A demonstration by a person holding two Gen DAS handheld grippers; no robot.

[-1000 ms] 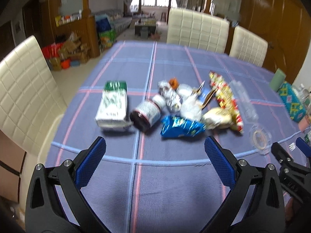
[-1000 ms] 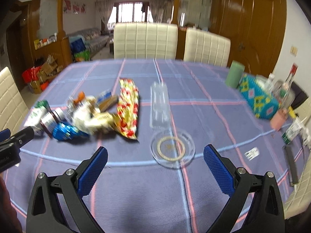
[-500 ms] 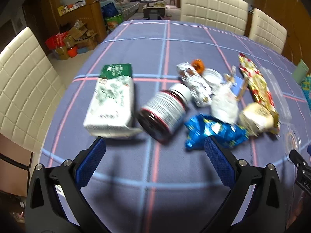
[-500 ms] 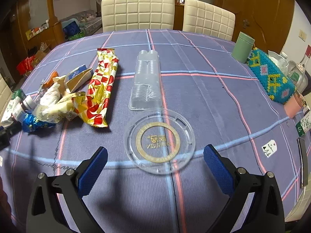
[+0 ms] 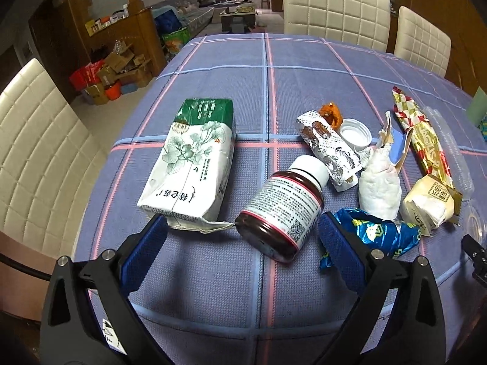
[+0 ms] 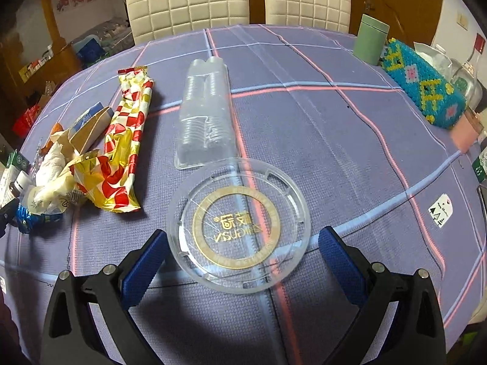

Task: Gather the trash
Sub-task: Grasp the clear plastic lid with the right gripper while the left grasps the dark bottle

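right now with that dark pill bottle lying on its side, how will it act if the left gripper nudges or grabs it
The pill bottle lies on its round side, so a nudge would probably roll it. Its body looks rigid, so it should hold shape when squeezed. The glossy label may be a little slippery between the left gripper pads.

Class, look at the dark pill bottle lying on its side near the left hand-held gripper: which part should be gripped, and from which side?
Grip the pill bottle across its labelled cylindrical body, coming from above with one finger on each long side. It lies tipped over, base toward the camera and white cap away, so the straight sides offer parallel surfaces. The left hand-held gripper, whose jaws are closing slightly, is wide enough to straddle it.
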